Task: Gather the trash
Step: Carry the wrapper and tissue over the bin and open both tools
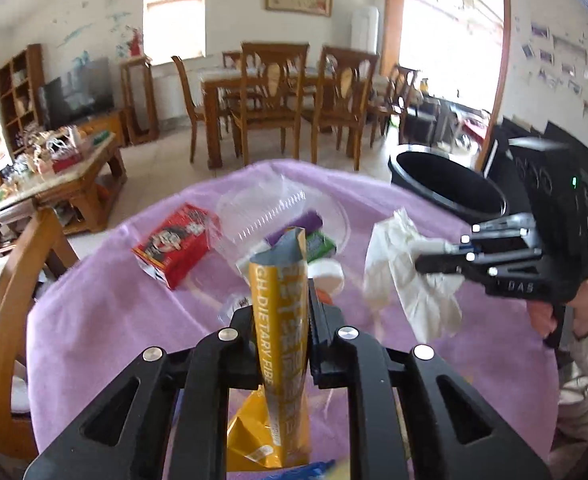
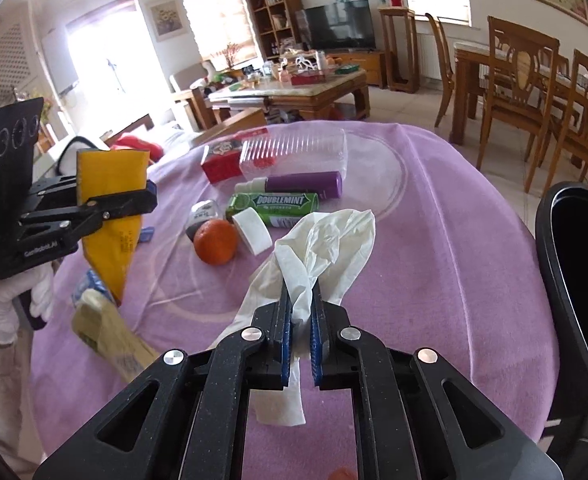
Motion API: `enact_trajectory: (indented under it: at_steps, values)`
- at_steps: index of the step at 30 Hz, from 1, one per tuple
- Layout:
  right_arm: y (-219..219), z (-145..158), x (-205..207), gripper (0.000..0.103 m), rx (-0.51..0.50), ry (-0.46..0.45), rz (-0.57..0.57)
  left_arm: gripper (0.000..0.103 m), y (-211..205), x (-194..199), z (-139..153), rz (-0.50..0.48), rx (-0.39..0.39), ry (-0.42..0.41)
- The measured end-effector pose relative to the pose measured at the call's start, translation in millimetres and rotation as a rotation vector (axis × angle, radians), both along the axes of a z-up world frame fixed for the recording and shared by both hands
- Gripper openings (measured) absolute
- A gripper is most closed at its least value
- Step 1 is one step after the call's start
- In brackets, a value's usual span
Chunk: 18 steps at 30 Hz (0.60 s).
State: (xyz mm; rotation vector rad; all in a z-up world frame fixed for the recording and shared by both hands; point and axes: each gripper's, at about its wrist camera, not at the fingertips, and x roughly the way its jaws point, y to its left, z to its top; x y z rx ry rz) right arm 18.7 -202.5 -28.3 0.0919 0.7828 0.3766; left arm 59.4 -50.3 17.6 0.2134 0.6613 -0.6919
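Observation:
My left gripper [image 1: 281, 300] is shut on a yellow snack wrapper [image 1: 279, 320] and holds it above the purple-clothed table [image 1: 105, 320]; the wrapper also shows in the right wrist view [image 2: 109, 184]. My right gripper [image 2: 302, 292] is shut on a crumpled white tissue [image 2: 326, 236], lifted over the cloth; the tissue also shows in the left wrist view [image 1: 398, 264]. A black trash bin [image 1: 446, 188] stands at the table's right edge, also in the right wrist view [image 2: 574, 272].
On the cloth [image 2: 434, 260] lie a red box [image 1: 173, 244], a clear plastic container [image 2: 294, 152], a purple tube [image 2: 306, 184], a green Doublemint box [image 2: 273, 204], an orange [image 2: 215, 242], a white tape roll [image 2: 251, 230] and a beige packet [image 2: 109, 336]. Wooden chairs [image 1: 269, 96] stand behind.

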Motion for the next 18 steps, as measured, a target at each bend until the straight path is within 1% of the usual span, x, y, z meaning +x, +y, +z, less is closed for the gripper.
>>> enact_trajectory:
  at_steps: [4,9,14,18]
  values:
    - [-4,21,-19,0.008,0.058,-0.073,-0.009,0.016,2,-13,24,0.044,-0.081,-0.061]
    - [-22,51,-42,0.008,0.097,-0.16,-0.022,0.016,-11,-24,49,0.051,-0.187,-0.087]
    - [-57,76,-60,0.008,0.115,-0.219,-0.067,0.016,-43,-33,61,0.016,-0.23,-0.095]
    - [-97,89,-75,0.008,0.12,-0.253,-0.125,0.016,-84,-36,61,-0.023,-0.25,-0.092]
